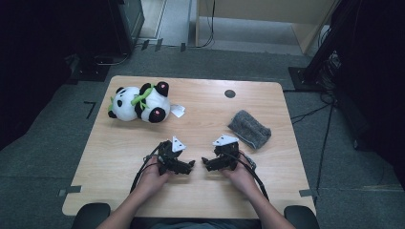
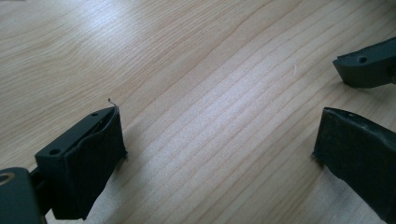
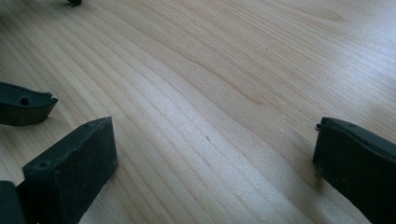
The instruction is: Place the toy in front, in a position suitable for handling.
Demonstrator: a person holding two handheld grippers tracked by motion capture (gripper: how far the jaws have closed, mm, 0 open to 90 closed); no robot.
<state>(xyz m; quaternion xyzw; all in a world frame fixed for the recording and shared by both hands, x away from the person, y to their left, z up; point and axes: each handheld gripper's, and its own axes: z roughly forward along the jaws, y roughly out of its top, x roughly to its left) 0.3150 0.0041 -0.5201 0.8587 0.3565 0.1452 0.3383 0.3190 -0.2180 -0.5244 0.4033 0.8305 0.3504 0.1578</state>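
Observation:
A person holds two black grippers low over the wooden table (image 1: 205, 119), near its front edge, tips facing each other. My left gripper (image 1: 189, 165) (image 2: 219, 135) is open, its jaws spread wide with only bare wood between them. My right gripper (image 1: 206, 162) (image 3: 212, 140) is open just as wide, also over bare wood. A jaw tip of the right gripper (image 2: 369, 63) shows at the upper right of the left gripper view. A jaw tip of the left gripper (image 3: 25, 107) shows at the left of the right gripper view.
A black-and-white panda plush (image 1: 141, 102) with a green collar lies at the table's back left, a small white tag (image 1: 177, 110) beside it. A folded grey cloth (image 1: 249, 129) lies right of the right gripper. A dark round hole (image 1: 229, 93) sits near the back edge.

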